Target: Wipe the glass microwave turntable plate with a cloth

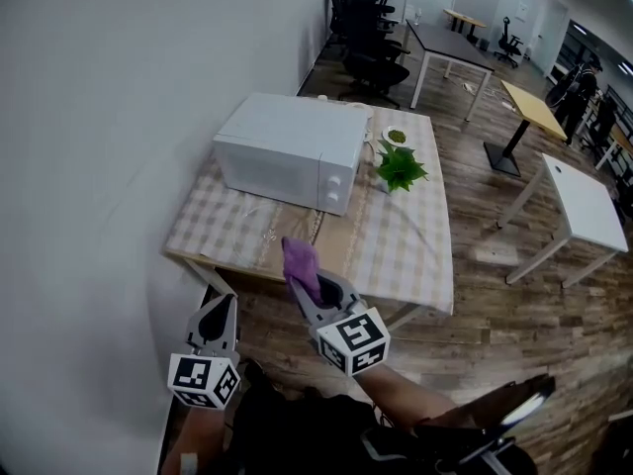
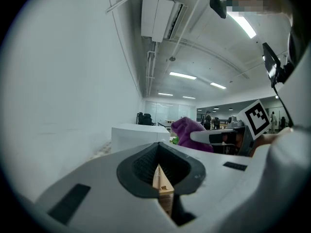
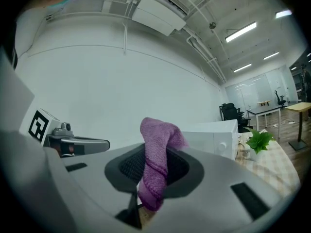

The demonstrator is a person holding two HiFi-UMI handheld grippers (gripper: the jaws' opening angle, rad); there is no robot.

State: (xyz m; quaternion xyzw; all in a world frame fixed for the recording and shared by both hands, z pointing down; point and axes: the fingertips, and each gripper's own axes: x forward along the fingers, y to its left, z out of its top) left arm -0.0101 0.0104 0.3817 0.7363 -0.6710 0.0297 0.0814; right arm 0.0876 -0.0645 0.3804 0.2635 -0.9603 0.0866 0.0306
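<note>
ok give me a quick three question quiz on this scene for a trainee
1. What is clamped in the right gripper?
A. a sponge
B. a purple cloth
C. a glass plate

2. True or false: the door of the microwave is shut, so no turntable plate shows.

3. Fill in the gap: the jaws of the left gripper are ____, with nothing between them.

Key: 1 B; 2 true; 3 together
</note>
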